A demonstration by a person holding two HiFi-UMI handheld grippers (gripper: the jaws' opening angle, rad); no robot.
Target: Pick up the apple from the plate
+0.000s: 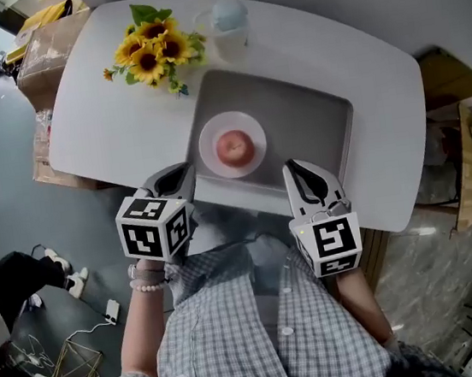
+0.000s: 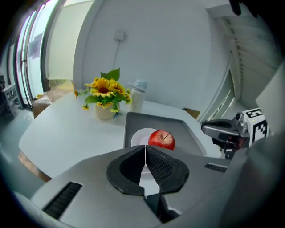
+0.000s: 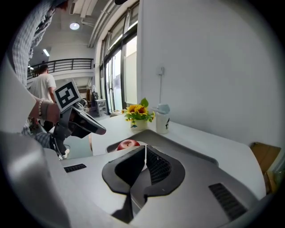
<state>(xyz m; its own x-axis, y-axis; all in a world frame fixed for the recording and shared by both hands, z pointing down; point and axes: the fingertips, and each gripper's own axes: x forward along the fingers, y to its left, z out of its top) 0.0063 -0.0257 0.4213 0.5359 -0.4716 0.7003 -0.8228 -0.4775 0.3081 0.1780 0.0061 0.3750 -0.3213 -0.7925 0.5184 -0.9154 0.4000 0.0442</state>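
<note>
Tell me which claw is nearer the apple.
Left, by a little. The left claw, shut, is near-left of the apple; the right claw, shut, is near-right and slightly farther back.

Apple [image 1: 233, 147] sits on the white plate [image 1: 208, 148], in the grey tray [image 1: 313, 121] by the table's [image 1: 97, 115] near edge. Left gripper [image 1: 173, 178] and right gripper [image 1: 304, 176] hover at that edge, flanking the plate. Sunflowers [image 1: 149, 52] and bottle [image 1: 229, 25] stand at the far edge.

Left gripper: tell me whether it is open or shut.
Shut: on the left gripper, black ribbed pads meet along a thin seam, nothing between them.
</note>
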